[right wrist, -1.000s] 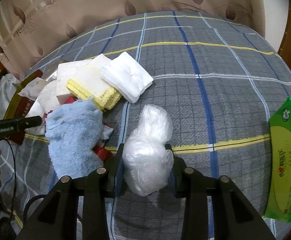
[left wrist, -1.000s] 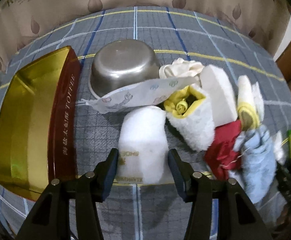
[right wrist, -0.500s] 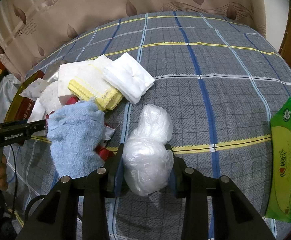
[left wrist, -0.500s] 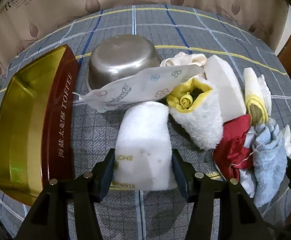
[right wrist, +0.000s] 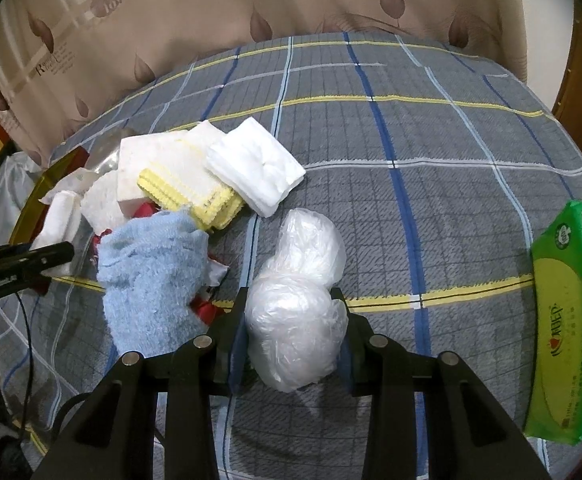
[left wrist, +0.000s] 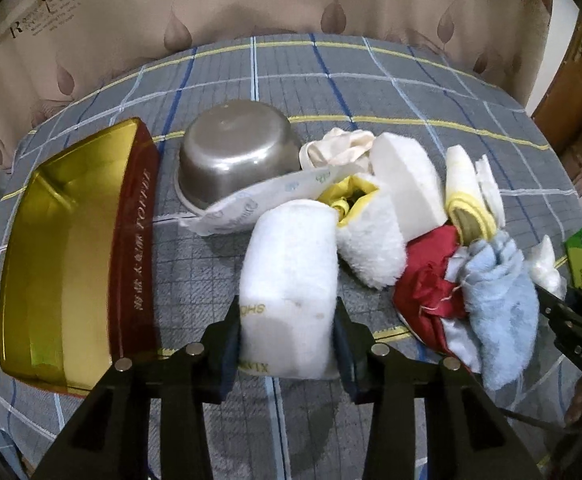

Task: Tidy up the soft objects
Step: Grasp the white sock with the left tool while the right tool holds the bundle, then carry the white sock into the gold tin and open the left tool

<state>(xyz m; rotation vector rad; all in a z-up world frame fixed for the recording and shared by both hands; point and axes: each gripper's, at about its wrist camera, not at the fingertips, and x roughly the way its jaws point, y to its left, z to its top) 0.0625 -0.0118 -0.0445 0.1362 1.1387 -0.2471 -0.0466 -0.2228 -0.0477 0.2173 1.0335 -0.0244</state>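
Note:
A white sponge block with yellow print stands between the pads of my left gripper; its jaws are closing and both pads press its sides. Right behind it lies a pile of soft things: a fluffy white and yellow piece, another white sponge, a red cloth and a light blue towel. My right gripper is shut on a crumpled clear plastic bag that rests on the plaid cloth beside the blue towel.
A gold and red tin lies open at the left, with an upturned steel bowl behind it. A green tissue pack sits at the right. Folded white pads and a yellow-edged cloth lie behind the pile. A curtain hangs beyond the table.
The left jaws have come in from wide open onto the white sponge, and the sponge's near end now looks raised. The right gripper and its bag have not moved.

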